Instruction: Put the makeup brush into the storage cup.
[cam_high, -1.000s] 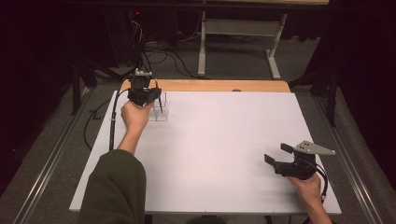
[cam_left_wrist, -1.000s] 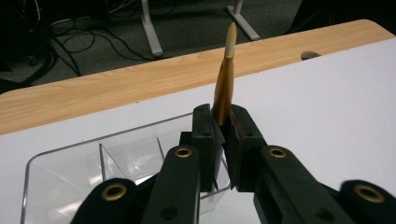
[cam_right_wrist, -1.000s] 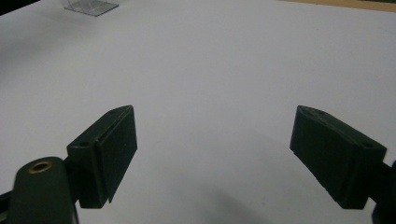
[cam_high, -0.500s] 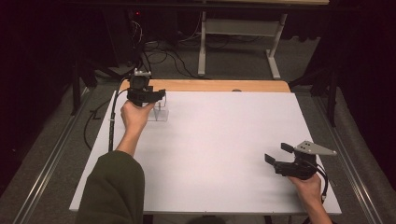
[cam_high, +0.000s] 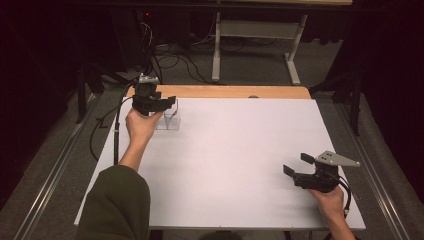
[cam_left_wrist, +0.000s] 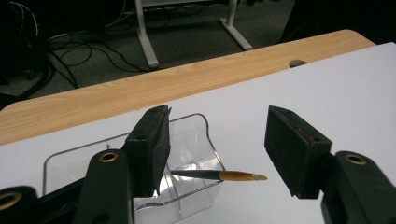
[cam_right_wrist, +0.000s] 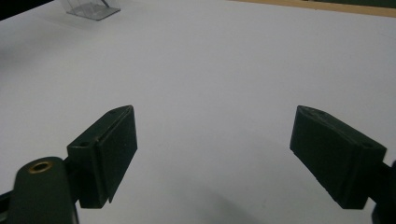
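Note:
A small clear plastic box (cam_left_wrist: 189, 154) stands near the far left corner of the white table top (cam_high: 235, 150). A thin paintbrush (cam_left_wrist: 219, 175) with a dark handle and an orange ferrule lies in it, its pale tip poking out over the rim. My left gripper (cam_left_wrist: 218, 140) hovers just above the box (cam_high: 170, 120). Its jaws have just been opening and now stand wide, with the brush below and between them, untouched by the pads. In the high view the left gripper (cam_high: 159, 102) sits at the box's near side. My right gripper (cam_high: 297, 164) rests open at the near right, nothing between its fingers (cam_right_wrist: 116, 149).
A wooden strip (cam_high: 235, 91) runs along the table's far edge. Behind it are a table frame's legs (cam_high: 216, 55) and loose cables (cam_high: 170, 55) on the floor. The clear box (cam_right_wrist: 91, 9) lies far off in the right gripper view.
The left gripper's jaws have opened above the clear box, and the hand has barely shifted. The right hand and its gripper have kept still.

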